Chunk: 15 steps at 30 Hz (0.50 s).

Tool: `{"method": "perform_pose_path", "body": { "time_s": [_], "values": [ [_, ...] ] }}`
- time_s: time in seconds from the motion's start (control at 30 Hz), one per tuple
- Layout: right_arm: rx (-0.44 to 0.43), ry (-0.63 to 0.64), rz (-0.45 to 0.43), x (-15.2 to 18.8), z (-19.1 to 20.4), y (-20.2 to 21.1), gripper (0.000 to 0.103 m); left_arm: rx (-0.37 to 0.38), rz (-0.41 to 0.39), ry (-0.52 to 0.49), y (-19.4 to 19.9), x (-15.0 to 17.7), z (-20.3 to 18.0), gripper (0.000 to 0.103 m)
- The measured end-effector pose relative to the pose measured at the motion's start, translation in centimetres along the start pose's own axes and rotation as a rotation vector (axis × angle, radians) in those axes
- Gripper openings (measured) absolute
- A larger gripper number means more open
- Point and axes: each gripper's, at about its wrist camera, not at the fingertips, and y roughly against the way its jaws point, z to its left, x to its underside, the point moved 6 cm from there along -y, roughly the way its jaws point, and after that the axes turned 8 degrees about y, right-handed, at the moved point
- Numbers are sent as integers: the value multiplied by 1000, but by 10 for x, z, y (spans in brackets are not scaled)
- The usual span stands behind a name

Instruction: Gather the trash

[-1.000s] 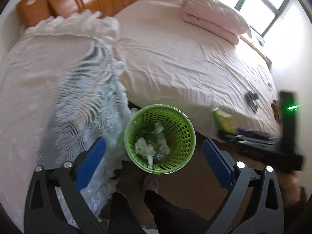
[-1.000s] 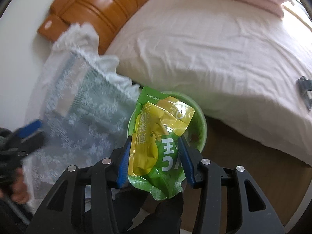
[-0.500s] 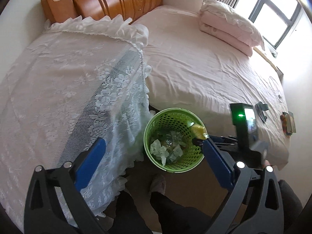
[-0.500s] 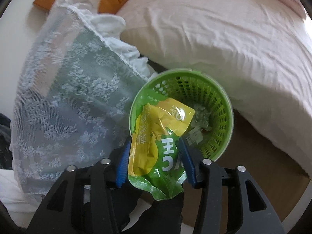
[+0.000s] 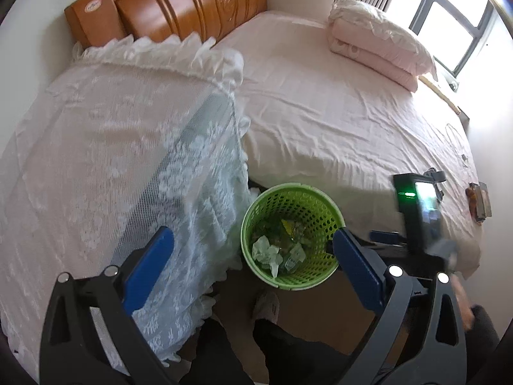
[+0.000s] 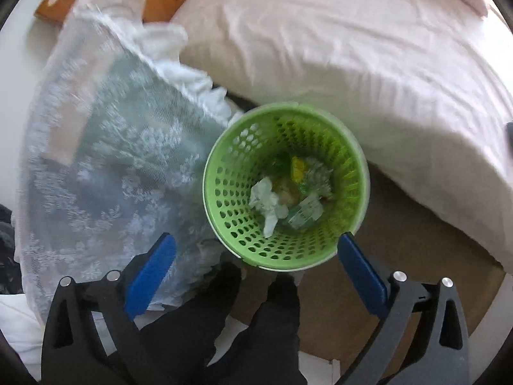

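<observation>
A green perforated waste basket [image 6: 224, 199] stands on the floor between the bed and a lace-covered stand; it also shows in the left wrist view [image 5: 323, 221]. Crumpled white tissue [image 6: 267, 202] and a yellow-green snack bag [image 6: 298, 168] lie inside it. My right gripper [image 6: 256, 272] is open and empty just above the basket's near rim. My left gripper [image 5: 253, 266] is open and empty, higher up over the basket. The right gripper's body with a green light [image 5: 416, 205] shows at the right of the left wrist view.
A bed with a pink sheet [image 5: 336, 112] and folded quilt [image 5: 378, 45] fills the right. A lace cloth [image 5: 112, 160] covers the stand at left. A wooden headboard [image 5: 179, 9] is behind. Small items [image 5: 479, 199] lie at the bed's far edge. The person's legs [image 6: 256, 330] are below.
My right gripper opened and let go of the yellow-green snack bag, which now lies in the basket. Both views shifted slightly over the basket.
</observation>
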Motion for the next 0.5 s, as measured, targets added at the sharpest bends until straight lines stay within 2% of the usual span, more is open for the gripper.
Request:
{"method": "perform_pose_path", "body": {
  "time_s": [0.13, 0.23, 0.37, 0.5],
  "values": [
    [51, 16, -70, -7, -7, 48, 100, 21, -34, -22, 10, -12, -12, 95],
    [55, 9, -99, -14, -9, 67, 100, 34, -49, -45, 15, -17, -19, 95],
    [38, -3, -119, -20, -3, 75, 100, 40, -53, -58, 18, -19, -24, 95],
    [25, 39, -102, -26, 16, 71, 100, 19, -58, -24, 22, -18, -12, 95]
  ]
}}
